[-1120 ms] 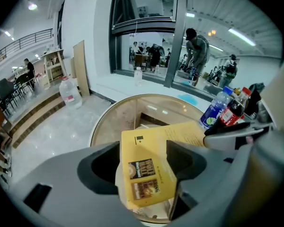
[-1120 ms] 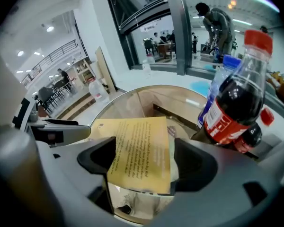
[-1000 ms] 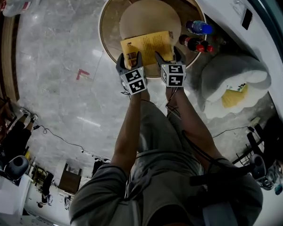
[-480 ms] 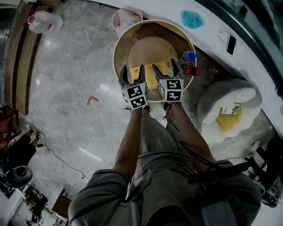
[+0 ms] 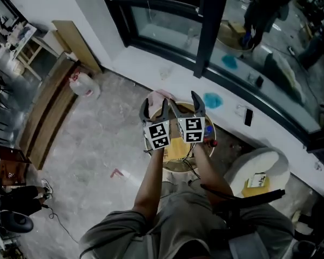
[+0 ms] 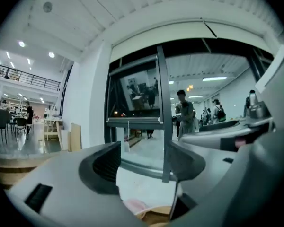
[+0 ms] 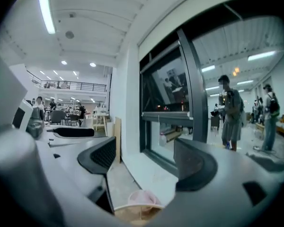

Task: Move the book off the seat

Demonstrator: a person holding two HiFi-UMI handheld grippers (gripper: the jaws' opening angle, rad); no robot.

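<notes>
Head view: the left claw point(image 5: 154, 108) and the right claw point(image 5: 184, 104) are held side by side, well above the round seat point(image 5: 171, 167), each pointing out towards the dark-framed window point(image 5: 205, 31). Left gripper view: the left claw's two jaws stand wide apart, with only the window and white ledge point(image 6: 142, 183) between them; it holds nothing. Right gripper view: the right claw's jaws are likewise spread, framing floor and ledge, and it grips nothing.

The yellow book point(image 5: 176, 151) lies on the seat cushion, far below both claws and partly hidden by the person's forearms; neither claw touches it. A pink tub point(image 5: 161, 96) stands just beside the seat's far rim and shows low in both gripper views point(image 6: 137, 205) point(image 7: 144, 198). On the grey floor a white plastic jug point(image 5: 85, 84) stands near a wooden board point(image 5: 75, 45) against the wall. A white pouf point(image 5: 259, 169) sits to the seat's right.
</notes>
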